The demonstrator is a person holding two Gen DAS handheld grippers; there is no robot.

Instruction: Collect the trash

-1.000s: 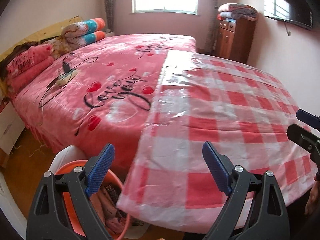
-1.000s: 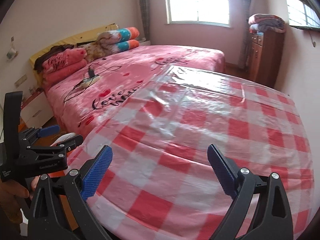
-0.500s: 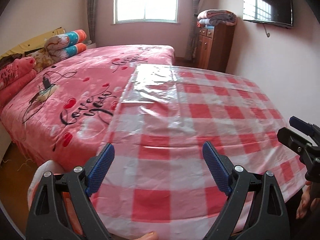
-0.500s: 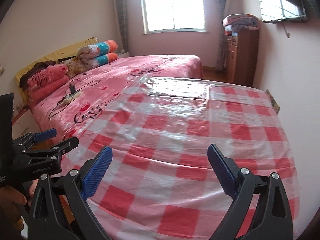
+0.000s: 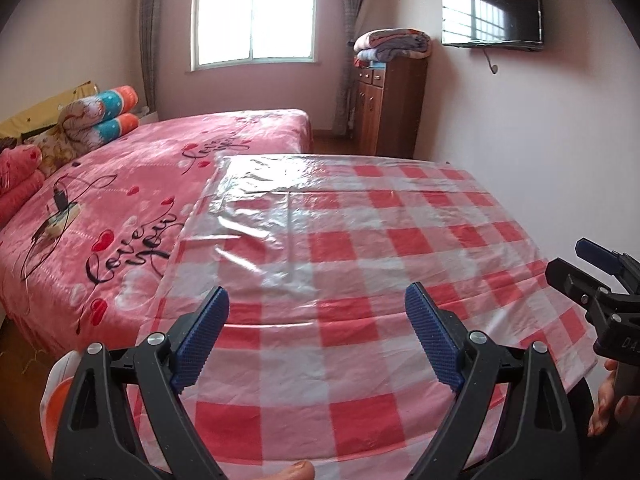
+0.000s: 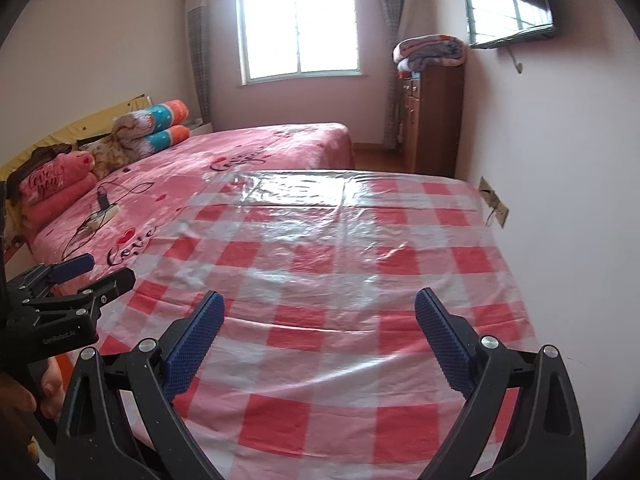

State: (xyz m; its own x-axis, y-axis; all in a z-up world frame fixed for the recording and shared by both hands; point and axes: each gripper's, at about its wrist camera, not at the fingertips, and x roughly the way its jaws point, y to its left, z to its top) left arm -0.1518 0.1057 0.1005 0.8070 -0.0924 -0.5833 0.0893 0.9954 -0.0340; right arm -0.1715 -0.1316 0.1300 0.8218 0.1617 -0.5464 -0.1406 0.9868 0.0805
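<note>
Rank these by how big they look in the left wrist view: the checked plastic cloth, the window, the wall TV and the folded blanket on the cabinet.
1. Checked plastic cloth, by far the largest.
2. Window.
3. Wall TV.
4. Folded blanket, smallest.
The cloth lies nearest the camera, which inflates it.

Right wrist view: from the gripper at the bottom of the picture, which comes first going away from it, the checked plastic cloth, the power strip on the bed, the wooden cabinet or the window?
From the right gripper:
1. Checked plastic cloth, spread directly beneath and ahead.
2. Power strip, on the pink bed to the left.
3. Wooden cabinet, against the right wall, past the cloth.
4. Window, in the far wall.
</note>
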